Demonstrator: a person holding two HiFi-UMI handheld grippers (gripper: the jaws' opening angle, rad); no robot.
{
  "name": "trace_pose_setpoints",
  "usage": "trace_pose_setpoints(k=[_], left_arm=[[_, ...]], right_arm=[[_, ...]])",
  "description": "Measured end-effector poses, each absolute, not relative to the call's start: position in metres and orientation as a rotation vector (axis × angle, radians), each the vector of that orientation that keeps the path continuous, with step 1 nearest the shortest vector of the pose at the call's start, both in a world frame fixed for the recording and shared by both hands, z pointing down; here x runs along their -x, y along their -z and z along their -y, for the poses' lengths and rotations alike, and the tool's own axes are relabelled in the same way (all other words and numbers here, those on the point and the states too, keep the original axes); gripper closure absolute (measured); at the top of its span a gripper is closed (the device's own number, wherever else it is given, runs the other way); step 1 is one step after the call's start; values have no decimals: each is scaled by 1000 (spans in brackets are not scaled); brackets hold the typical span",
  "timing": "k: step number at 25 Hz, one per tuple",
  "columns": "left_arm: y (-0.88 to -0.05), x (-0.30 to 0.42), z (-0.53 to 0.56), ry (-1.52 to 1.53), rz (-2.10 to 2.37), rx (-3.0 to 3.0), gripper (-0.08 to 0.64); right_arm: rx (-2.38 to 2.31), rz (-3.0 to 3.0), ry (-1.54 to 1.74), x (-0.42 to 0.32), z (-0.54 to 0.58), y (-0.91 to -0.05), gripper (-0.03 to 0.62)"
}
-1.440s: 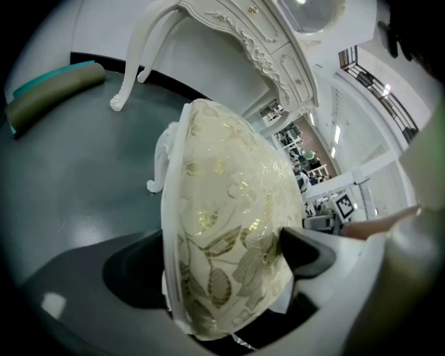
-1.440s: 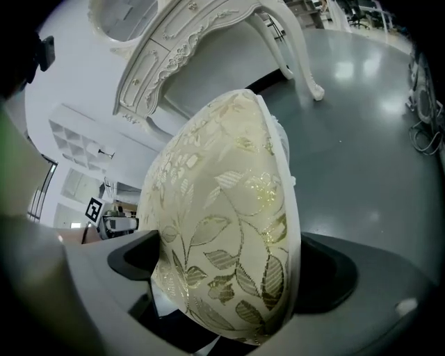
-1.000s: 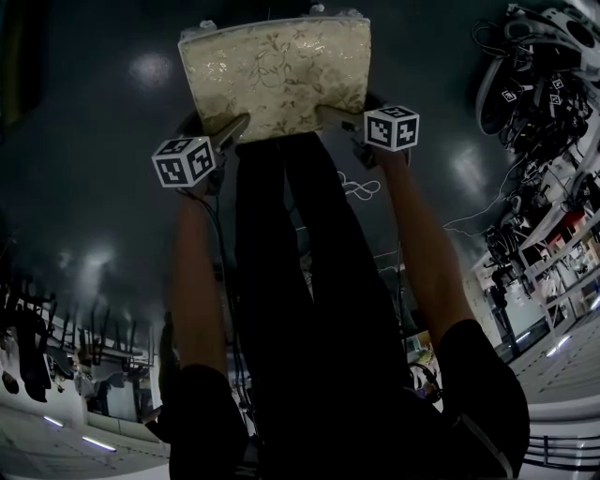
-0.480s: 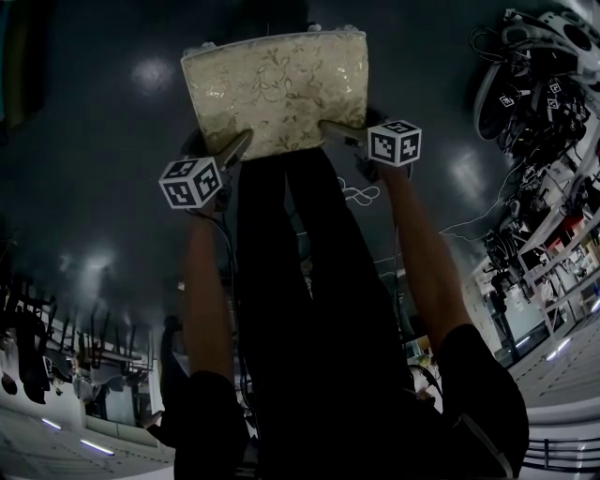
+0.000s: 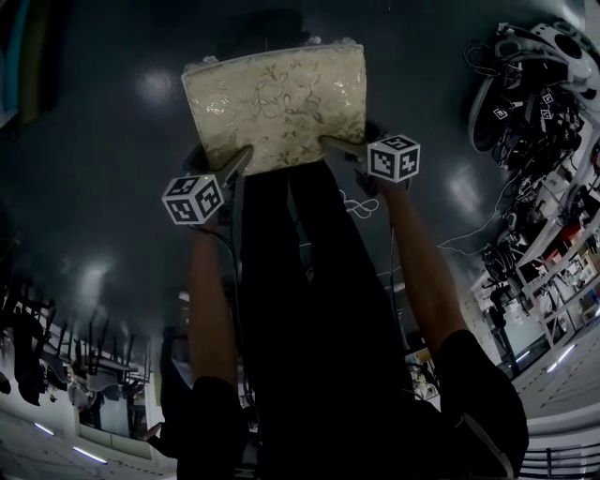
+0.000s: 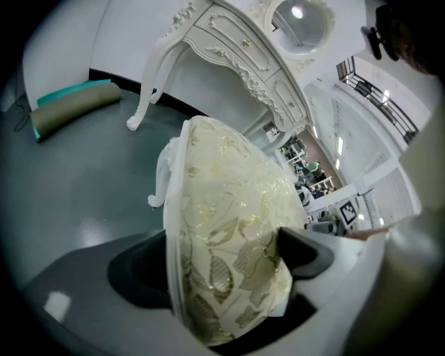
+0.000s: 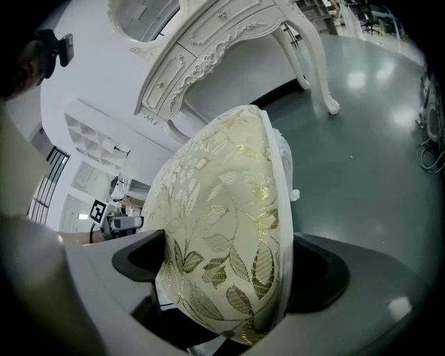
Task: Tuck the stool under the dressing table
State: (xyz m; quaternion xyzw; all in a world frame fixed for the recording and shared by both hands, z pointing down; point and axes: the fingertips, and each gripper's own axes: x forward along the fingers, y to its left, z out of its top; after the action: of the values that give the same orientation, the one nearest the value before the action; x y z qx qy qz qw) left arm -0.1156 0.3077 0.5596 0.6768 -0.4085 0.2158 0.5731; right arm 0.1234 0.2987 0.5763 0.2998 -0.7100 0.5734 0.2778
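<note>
The stool (image 5: 277, 103) has a cream cushion with a gold leaf pattern and a white carved frame; it hangs above the dark floor in the head view. My left gripper (image 5: 239, 157) is shut on its near left corner, and the cushion (image 6: 229, 236) fills the space between the jaws. At the near right corner my right gripper (image 5: 330, 142) is shut on the same cushion (image 7: 222, 250). Ahead stands the white carved dressing table (image 6: 229, 49) with curved legs and an oval mirror (image 6: 300, 21). The right gripper view shows the dressing table (image 7: 222, 35) beyond the stool too.
A teal and grey roll (image 6: 69, 108) lies on the floor left of the table's leg (image 6: 142, 97). Cables and equipment racks (image 5: 544, 103) crowd the right side. A loose white cord (image 5: 361, 192) lies on the glossy dark floor (image 5: 84, 141).
The stool and both grippers have shifted slightly lower in the head view, toward the person. Both grips are unchanged.
</note>
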Motion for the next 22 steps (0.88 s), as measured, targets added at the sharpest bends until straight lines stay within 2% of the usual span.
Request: trace_pose_setpoints(k=[11,22], left_arm=[[-491,159,-270,-473,968,-1652,74],[-452,131,-195,-453,987,-1706,74]], right_arm=[[-842,1942,-1512,-82,-267,-505,58],[-875,2001,-1480,-112,-194,-466,63]])
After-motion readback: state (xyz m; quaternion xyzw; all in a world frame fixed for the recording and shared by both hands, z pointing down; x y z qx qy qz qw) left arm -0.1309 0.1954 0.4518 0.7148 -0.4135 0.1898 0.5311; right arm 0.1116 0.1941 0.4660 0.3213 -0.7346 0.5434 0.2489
